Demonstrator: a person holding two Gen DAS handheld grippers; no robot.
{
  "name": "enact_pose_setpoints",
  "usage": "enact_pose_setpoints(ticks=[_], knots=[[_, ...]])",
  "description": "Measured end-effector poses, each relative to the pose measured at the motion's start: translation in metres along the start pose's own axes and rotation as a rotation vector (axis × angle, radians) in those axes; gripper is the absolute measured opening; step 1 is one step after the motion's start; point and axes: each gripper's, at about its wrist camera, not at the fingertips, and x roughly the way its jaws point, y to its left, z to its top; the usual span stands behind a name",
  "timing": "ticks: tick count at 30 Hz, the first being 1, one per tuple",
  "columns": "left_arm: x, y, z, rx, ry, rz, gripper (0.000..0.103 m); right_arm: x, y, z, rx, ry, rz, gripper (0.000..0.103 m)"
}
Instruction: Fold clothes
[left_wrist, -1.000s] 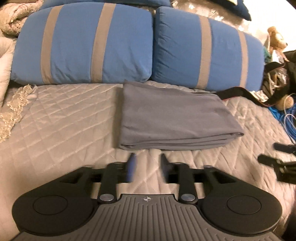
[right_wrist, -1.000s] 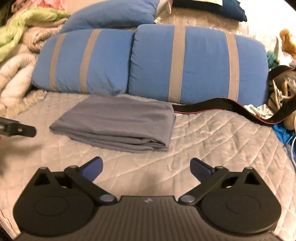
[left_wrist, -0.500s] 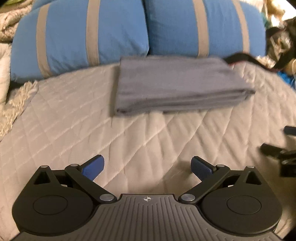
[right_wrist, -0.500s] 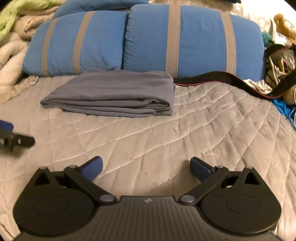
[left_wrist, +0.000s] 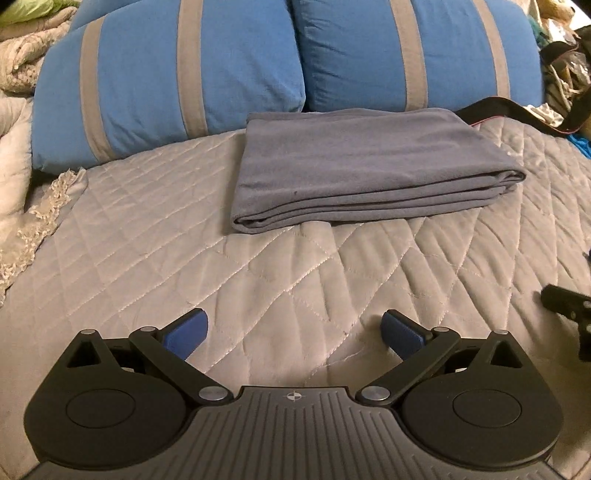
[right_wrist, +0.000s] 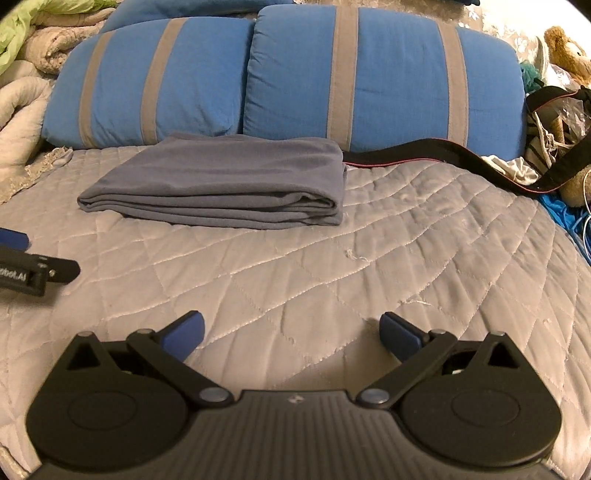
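Two grippers sit low in your views, and both stand spread wide with nothing between the blue pads. In the left wrist view, your left gripper (left_wrist: 293, 334) fills the bottom of the frame, its fingers (left_wrist: 186, 332) splayed over the bare quilted bedspread (left_wrist: 147, 240). In the right wrist view, your right gripper (right_wrist: 291, 334) looks the same, pads well apart above the quilt. Part of your left gripper also pokes in at the left edge of the right wrist view, and a dark piece of the right one shows at the right edge of the left wrist view.

Past the stretch of bare quilt, the folded grey garment (left_wrist: 354, 166) lies flat on the bed in the middle of the left wrist frame, its stacked layers facing you. In the right wrist view it sits left of centre. Neither gripper touches it.

Just behind the garment, two blue pillows with grey stripes (right_wrist: 369, 74) lean across the top of both frames. A black strap with a red edge (right_wrist: 424, 151) runs off to the right from beside the garment. Pale blankets (right_wrist: 22, 103) are heaped at the upper left, and a teddy bear (right_wrist: 567, 51) sits at the upper right.
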Motion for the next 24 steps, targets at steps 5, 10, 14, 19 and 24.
enact_pose_setpoints(ticks=[5,10,14,19,24], knots=[[0.007,0.007,0.004,-0.034,0.015,-0.039,0.103,-0.002,-0.001,-0.001,0.015,-0.001,-0.005,0.102],[0.014,0.012,0.012,-0.046,0.049,-0.069,0.103,-0.003,0.000,-0.001,0.026,0.008,-0.014,0.102],[0.016,0.012,0.012,-0.050,0.042,-0.071,0.103,-0.003,0.000,0.000,0.032,0.020,-0.021,0.102],[0.013,0.010,0.005,-0.066,0.005,-0.051,0.103,-0.002,0.001,0.000,0.036,0.023,-0.032,0.103],[0.009,0.008,-0.002,-0.074,-0.047,-0.041,0.103,-0.001,0.004,0.001,0.041,0.025,-0.052,0.103]])
